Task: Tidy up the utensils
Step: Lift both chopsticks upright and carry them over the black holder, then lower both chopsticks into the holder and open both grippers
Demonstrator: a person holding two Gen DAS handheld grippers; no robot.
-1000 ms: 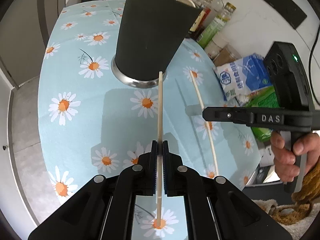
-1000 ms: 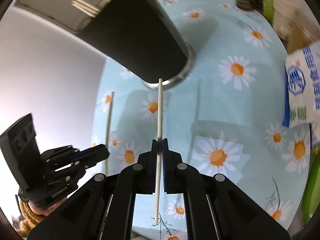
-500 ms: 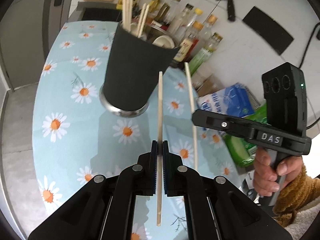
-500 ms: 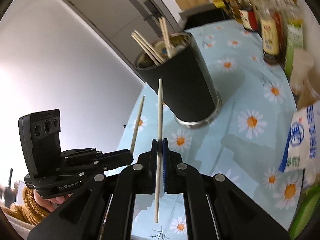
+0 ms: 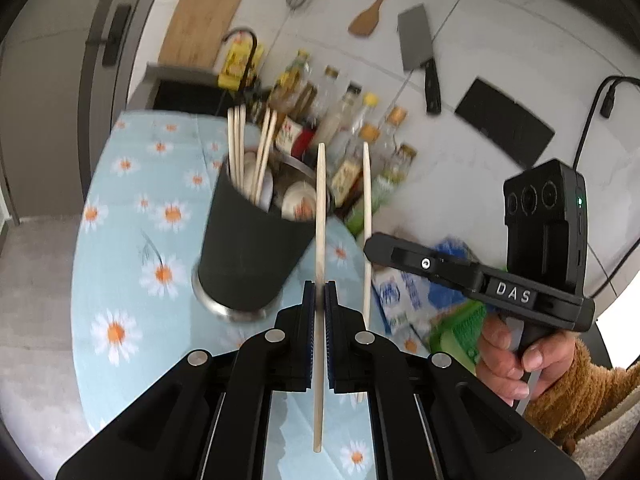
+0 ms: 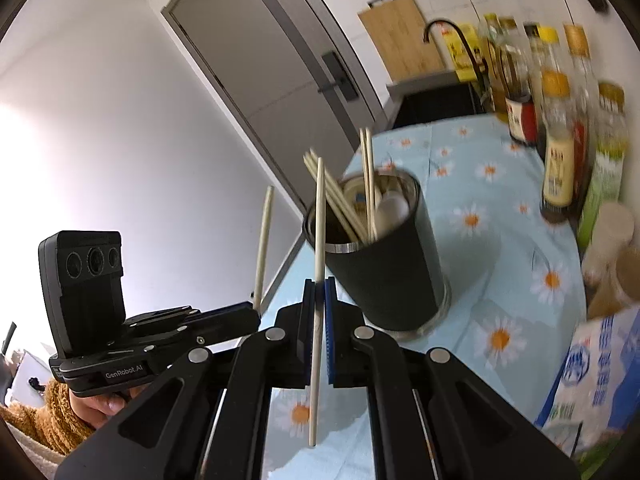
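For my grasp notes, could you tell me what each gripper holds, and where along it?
Each holds one chopstick, pinched below its middle: left gripper holds the left chopstick, right gripper the right chopstick.

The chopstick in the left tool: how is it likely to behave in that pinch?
The chopstick looks stiff: it stays straight above and below the left tool. Thin and probably light. Pinched at one narrow spot, it may pivot or slip if its tip bumps the black holder.

Tall black metal-rimmed utensil cup [image 5: 252,256] stands on the daisy-print worktop [image 5: 120,280], wooden chopsticks [image 5: 240,148] inside it. Glass sauce bottles [image 5: 352,136] behind the cup; blue-white plastic bag [image 6: 592,376] right of it.
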